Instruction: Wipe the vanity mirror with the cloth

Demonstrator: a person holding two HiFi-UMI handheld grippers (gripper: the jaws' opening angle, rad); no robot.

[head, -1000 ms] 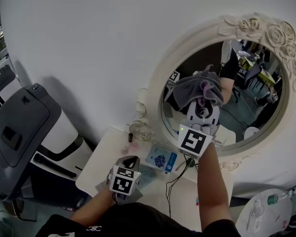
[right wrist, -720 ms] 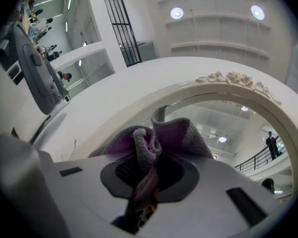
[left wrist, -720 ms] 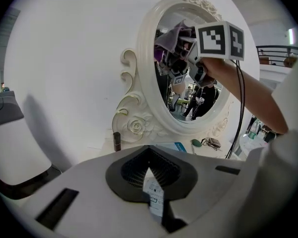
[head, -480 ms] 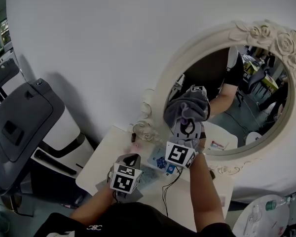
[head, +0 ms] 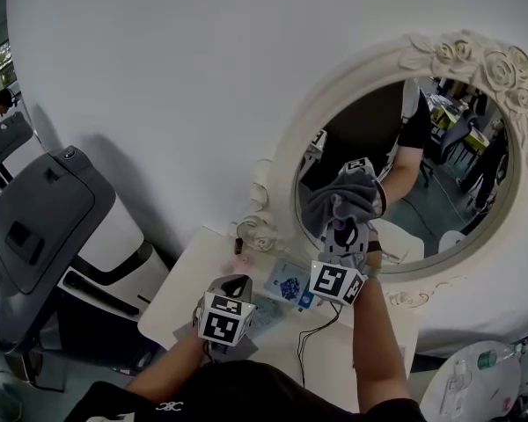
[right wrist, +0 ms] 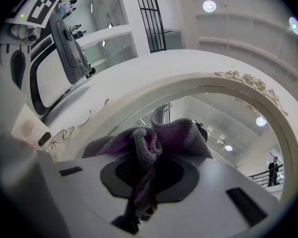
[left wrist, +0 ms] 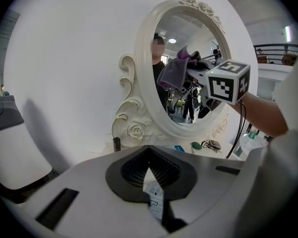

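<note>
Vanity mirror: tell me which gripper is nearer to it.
Right. The right gripper holds the cloth up against the vanity mirror, at its lower left glass; the left gripper sits low over the table, back from the frame's base.

Bright, even indoor light fills a white wall [head: 158, 77], with a soft grey shadow at 9 o'clock beside the mirror [head: 405, 165]. Both gripper views bulge and darken to black at the corners. Ceiling lamps [right wrist: 209, 6] glare at 1 o'clock.

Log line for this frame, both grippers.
phase: wipe | right gripper: shut on cloth, at mirror lower left | left gripper: shut, empty, low over table
</note>
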